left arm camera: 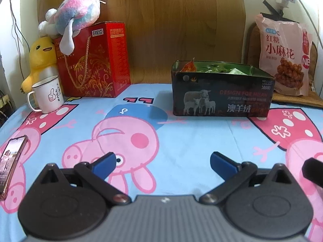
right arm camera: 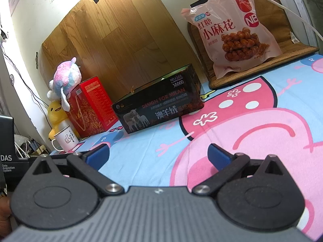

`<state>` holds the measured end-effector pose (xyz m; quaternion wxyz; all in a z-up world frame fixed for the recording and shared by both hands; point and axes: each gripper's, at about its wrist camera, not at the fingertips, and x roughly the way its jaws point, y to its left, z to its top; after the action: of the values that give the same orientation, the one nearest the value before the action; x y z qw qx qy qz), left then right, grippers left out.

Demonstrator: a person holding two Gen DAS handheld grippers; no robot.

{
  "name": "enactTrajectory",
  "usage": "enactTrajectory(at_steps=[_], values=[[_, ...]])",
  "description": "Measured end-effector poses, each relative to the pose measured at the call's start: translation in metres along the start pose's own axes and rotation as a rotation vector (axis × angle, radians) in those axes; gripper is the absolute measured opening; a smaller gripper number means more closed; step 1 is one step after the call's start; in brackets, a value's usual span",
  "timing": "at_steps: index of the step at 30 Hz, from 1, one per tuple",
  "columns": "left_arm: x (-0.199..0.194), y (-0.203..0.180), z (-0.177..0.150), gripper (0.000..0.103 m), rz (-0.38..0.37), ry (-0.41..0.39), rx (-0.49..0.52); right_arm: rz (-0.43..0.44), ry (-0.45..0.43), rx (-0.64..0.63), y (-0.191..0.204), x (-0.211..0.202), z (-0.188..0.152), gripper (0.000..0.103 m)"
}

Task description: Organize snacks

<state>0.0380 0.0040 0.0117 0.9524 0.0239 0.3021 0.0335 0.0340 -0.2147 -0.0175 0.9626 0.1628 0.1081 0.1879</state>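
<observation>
A dark open box (left arm camera: 222,98) printed with sheep stands on the cartoon cloth at the back middle. Small snack packets (left arm camera: 210,67) fill it, one orange packet poking up at its left end. The box also shows in the right wrist view (right arm camera: 159,109). A big pink snack bag (left arm camera: 284,54) leans on the wall to its right, also in the right wrist view (right arm camera: 234,30). My left gripper (left arm camera: 163,162) is open and empty, low over the cloth in front of the box. My right gripper (right arm camera: 158,154) is open and empty, tilted, nearer the pink bag's side.
A red gift box (left arm camera: 94,60) with a pink-blue plush (left arm camera: 76,14) on top stands at back left, beside a yellow duck plush (left arm camera: 41,60) and a white mug (left arm camera: 47,93). A phone (left arm camera: 9,161) lies at the left edge. A brown mat (right arm camera: 262,68) lies under the bag.
</observation>
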Motion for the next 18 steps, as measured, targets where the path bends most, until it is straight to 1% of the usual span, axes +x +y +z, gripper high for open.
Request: enactTrajectory(at_steps=[8, 18], values=[[0.0041, 0.0024, 0.0007, 0.103, 0.027, 0.029, 0.000, 0.000, 0.000, 0.001, -0.0004, -0.0003, 0.0006, 0.103], [0.0054, 0.0001, 0.0004, 0.103, 0.046, 0.037, 0.014, 0.007, 0.002, 0.004, 0.0000, -0.0007, 0.0008, 0.103]])
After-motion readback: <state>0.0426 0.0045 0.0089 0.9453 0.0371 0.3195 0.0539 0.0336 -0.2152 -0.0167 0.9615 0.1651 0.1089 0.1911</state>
